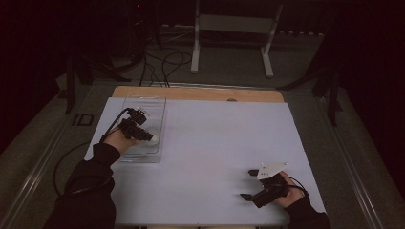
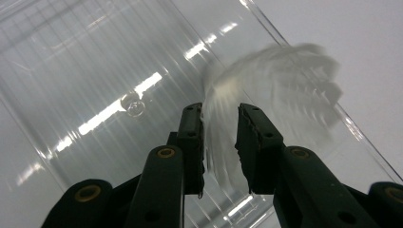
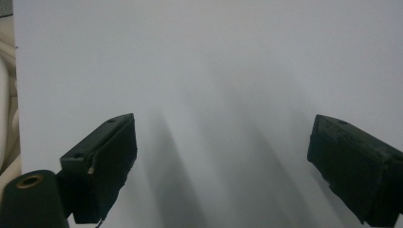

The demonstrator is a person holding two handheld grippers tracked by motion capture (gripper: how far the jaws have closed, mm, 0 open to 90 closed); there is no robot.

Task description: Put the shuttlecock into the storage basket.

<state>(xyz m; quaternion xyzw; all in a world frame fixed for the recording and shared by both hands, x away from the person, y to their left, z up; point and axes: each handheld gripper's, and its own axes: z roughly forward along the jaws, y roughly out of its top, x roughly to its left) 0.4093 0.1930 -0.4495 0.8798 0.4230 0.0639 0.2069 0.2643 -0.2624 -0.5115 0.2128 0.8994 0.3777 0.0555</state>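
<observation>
With the left gripper's (image 2: 219,124) jaws parted narrowly around a blurred, white, translucent crumpled object (image 2: 273,90) over the clear plastic rectangular tray (image 1: 160,125), and the right gripper (image 1: 249,184) wide open and empty, the object could be dropped outside the tray's rim.

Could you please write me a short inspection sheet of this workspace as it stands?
Surface: white sheet on a wooden table.
Job's things: clear plastic tray at the left; a blurred white object over it.
Clutter: nothing seen.
Tongs: left tongs over the tray, jaws slightly apart around the white object, contact unclear; right tongs wide open, holding nothing.
Cables: black cables on the floor.
Surroundings: dark room, white stand behind.
</observation>
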